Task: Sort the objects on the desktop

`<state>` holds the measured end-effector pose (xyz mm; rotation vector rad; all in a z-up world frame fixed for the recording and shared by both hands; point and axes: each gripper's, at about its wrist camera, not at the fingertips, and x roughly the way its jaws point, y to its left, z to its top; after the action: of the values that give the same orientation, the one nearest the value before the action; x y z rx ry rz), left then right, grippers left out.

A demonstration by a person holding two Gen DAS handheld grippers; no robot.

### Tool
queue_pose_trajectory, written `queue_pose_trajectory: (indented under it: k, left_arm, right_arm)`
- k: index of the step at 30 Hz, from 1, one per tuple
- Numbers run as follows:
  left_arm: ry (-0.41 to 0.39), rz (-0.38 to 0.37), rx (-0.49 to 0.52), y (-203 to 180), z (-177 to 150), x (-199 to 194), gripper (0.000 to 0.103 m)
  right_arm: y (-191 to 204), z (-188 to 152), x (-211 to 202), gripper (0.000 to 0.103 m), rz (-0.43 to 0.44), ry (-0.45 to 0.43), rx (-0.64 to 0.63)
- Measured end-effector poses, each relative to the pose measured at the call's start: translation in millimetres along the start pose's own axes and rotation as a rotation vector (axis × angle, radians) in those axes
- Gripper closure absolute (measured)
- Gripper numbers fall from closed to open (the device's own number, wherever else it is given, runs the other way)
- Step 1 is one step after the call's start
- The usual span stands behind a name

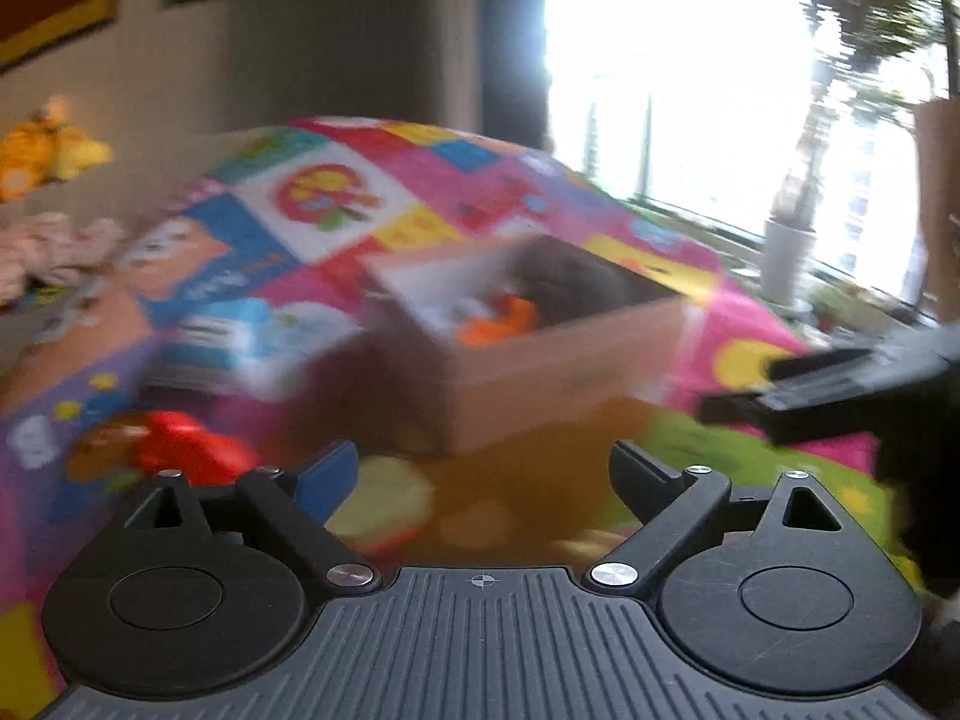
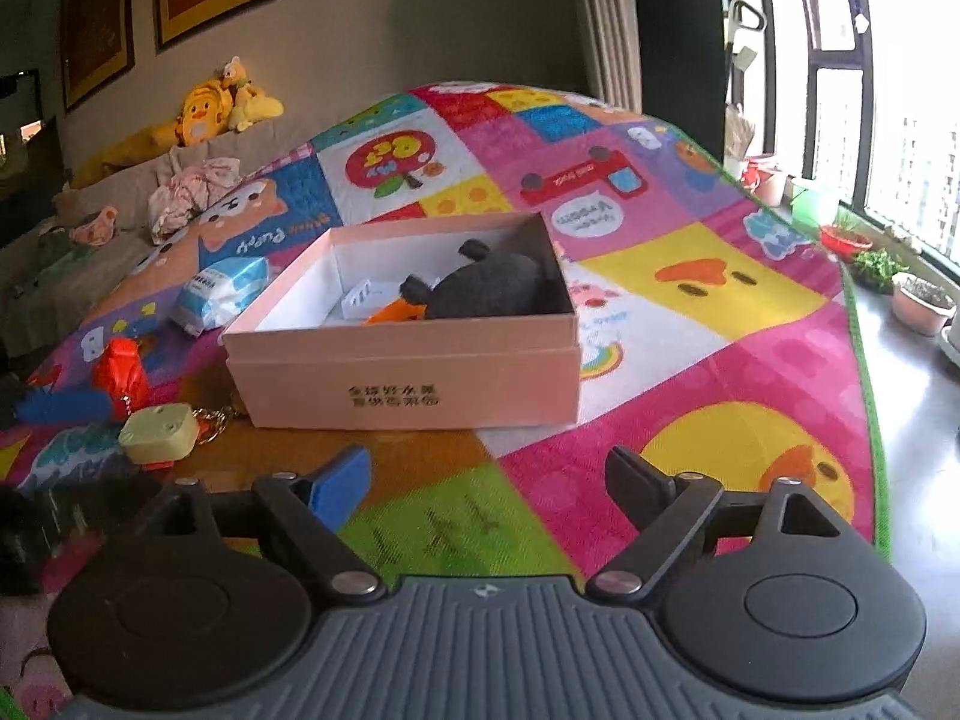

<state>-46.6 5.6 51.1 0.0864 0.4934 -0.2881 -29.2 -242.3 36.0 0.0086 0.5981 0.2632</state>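
Play mat (image 2: 690,384), both grippers angled down, fingers (image 2: 342,483) apart

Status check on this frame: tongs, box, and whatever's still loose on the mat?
Both tongs, left and right, open, empty. Pink box holds dark plush. Red toy, tissue pack still out. Path clear.

Both wrist views low, facing box (image 2: 414,360)
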Motion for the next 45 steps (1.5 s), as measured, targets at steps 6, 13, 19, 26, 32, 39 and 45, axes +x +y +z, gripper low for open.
queue_pose_trajectory:
  k: [6,13,19,26,32,39,45]
  left_arm:
    - [0.038,0.21,-0.119,43,-5,1,0.008]
    - [0.057,0.227,-0.177,59,-13,-15,0.006]
    - [0.072,0.171,-0.156,45,-18,-18,0.006]
    - [0.08,0.017,-0.063,23,-21,-24,0.003]
    - [0.105,-0.015,-0.034,11,-26,-17,0.003]
    - [0.13,-0.023,-0.02,9,-32,-15,0.002]
    - [0.147,-0.016,-0.037,7,-33,-5,0.002]
  right_arm:
    - [28,-5,-11,0.017,0.181,0.014,-0.123]
    - [74,-13,-33,0.017,0.486,0.087,-0.364]
    - [95,-26,-15,0.035,0.443,0.21,-0.41]
    - [66,-10,-14,0.061,0.438,0.229,-0.262]
    - [45,6,9,0.064,0.369,0.202,-0.139]
    - [22,17,21,0.064,0.276,0.172,-0.069]
    - [1,22,18,0.063,0.248,0.136,0.002]
